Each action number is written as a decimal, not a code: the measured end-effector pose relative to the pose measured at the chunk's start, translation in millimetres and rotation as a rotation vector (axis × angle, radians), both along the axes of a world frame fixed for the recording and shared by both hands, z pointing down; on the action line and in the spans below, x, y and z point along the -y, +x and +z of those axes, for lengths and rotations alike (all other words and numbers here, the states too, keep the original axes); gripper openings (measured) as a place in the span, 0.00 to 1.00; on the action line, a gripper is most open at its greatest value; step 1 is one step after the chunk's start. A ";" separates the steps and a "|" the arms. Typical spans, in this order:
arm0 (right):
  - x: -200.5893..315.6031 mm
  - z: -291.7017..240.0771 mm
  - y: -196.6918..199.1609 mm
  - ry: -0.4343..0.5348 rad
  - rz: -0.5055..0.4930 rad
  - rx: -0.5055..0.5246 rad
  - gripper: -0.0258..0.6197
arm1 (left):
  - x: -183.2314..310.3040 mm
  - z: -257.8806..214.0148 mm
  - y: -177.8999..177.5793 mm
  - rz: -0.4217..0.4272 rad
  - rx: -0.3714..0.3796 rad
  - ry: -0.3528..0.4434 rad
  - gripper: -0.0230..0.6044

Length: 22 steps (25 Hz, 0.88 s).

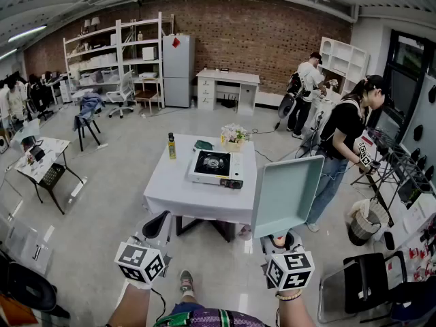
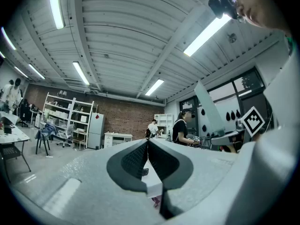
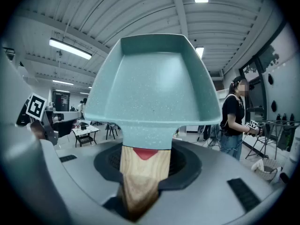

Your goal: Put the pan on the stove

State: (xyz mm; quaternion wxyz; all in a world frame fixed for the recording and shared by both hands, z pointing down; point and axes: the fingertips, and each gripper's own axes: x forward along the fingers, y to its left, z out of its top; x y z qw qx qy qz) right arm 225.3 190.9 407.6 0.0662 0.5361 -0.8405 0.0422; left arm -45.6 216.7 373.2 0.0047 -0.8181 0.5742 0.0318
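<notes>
A teal square pan [image 1: 286, 196] with a wooden handle [image 3: 143, 172] is held up in the air, tilted, in front of the white table [image 1: 184, 197]. My right gripper [image 1: 279, 240] is shut on that handle; in the right gripper view the pan [image 3: 152, 88] fills the middle, above my right gripper [image 3: 145, 165]. A portable gas stove [image 1: 216, 167] sits on the table's right half with nothing on its burner. My left gripper [image 1: 155, 227] hangs low at the left, its jaws shut and holding nothing. The left gripper view shows my left gripper [image 2: 147, 146] pointing up toward the ceiling.
On the table stand a yellow bottle [image 1: 172, 146], a green object [image 1: 203, 144] and a flower pot [image 1: 234, 136]. A person in a black top [image 1: 344, 148] stands right of the table, another person [image 1: 306, 90] farther back. A bin [image 1: 364, 223] and a chair [image 1: 368, 285] are at the right.
</notes>
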 end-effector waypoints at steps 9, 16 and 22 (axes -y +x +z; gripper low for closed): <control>-6.7 3.1 -3.0 -0.011 -0.004 -0.005 0.28 | -6.9 2.9 -0.6 0.002 -0.006 -0.004 0.07; -6.9 0.1 -6.7 0.000 -0.001 -0.026 0.28 | -7.7 0.8 -2.0 0.005 -0.004 -0.003 0.07; -5.6 1.4 -13.6 -0.003 -0.016 -0.014 0.28 | -7.6 1.8 -6.9 0.001 -0.004 -0.003 0.07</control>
